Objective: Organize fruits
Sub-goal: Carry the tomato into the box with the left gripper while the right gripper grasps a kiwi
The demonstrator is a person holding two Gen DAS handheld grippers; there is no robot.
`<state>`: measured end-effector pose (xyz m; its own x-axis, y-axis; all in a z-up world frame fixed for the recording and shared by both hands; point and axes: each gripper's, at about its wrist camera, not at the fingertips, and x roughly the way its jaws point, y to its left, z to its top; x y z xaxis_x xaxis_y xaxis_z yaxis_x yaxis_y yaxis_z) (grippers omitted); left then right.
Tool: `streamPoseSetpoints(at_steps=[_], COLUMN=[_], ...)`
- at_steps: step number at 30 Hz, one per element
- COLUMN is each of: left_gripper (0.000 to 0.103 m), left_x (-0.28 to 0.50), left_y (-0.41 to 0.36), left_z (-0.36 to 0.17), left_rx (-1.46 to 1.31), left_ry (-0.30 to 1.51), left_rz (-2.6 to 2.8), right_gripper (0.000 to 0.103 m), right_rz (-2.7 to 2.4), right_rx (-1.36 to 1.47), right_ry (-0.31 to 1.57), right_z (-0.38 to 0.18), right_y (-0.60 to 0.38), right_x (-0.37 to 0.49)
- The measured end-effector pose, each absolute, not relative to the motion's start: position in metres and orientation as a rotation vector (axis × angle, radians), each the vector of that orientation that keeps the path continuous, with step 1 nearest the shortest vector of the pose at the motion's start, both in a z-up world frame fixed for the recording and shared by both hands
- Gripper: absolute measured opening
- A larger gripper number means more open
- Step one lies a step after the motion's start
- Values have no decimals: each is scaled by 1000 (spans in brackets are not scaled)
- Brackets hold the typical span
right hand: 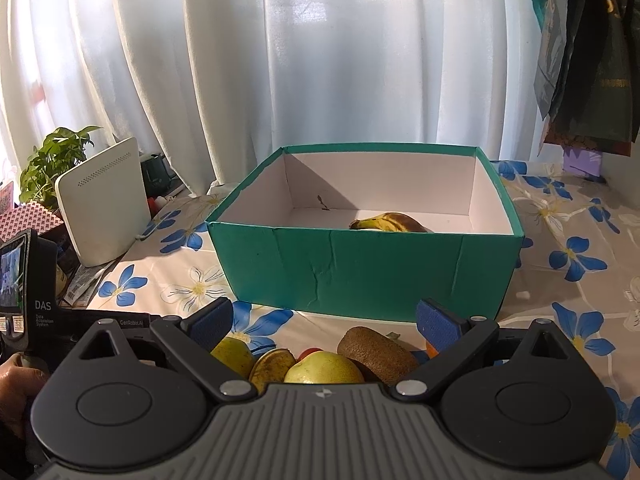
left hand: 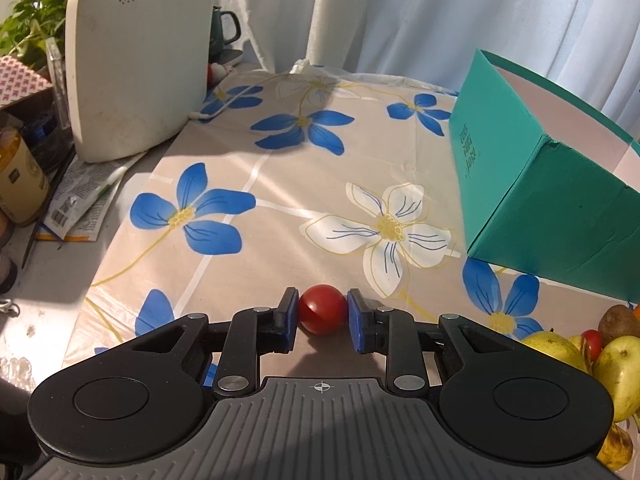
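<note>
Floral-clothed bench [left hand: 248,184]. Left claw [left hand: 323,316] clamps a cherry tomato [left hand: 322,314] at its sides; green box [left hand: 560,200] at two o'clock. Smooth, soft-skinned: grip lightly. Right claw [right hand: 324,320] wide, empty.

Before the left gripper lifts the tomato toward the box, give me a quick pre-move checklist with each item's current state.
1. Left gripper closed on tomato: ok, pads meet both sides.
2. Tomato centred between pads: ok.
3. Lifted off the cloth: cannot tell.
4. Box open with free room: ok, only a banana shows inside.
5. Right gripper empty: ok, open above the fruit pile.
6. Grip firmness: cannot tell.
</note>
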<state>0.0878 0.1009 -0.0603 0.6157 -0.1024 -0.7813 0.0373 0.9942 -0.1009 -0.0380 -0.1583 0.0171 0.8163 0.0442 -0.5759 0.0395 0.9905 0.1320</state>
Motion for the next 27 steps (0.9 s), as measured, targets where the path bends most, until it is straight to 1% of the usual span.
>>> streamPoseSetpoints(at_steps=[3,10,15,18,20,21,23,25,27], left_gripper=[29,29,29,29,29,29,29,29,29], left_x=[82,58,40,30,26,24,23,24,24], left_y=[98,76,55,44,41,40,38,38,37], left_z=[-47,7,24,27,29,30,31,31,31], left_rx=[-80,-99,-97,-84,-76,-73,-64,-61,-56], left_ry=[878,765,744,738,734,731,730,728,730], left_rz=[-97,-223,-325,-373,-392,-399,-406,-414,-418], right_gripper=[98,97,94,84,73,70,60,57,56], right_rz=[1,-1,-139,-221,-236,-236,-243,-257,-256], right_rx=[131,88,90,142,163,176,216,238,267], right_ry=[625,693,741,803,844,866,896,909,913], right_z=[17,9,-1,-14,-25,-31,-40,-45,-48], right_y=[-159,-160,-178,-196,-201,-204,-208,-210,-211], right_x=[-39,-44,-50,-48,-47,-46,-44,-41,-37])
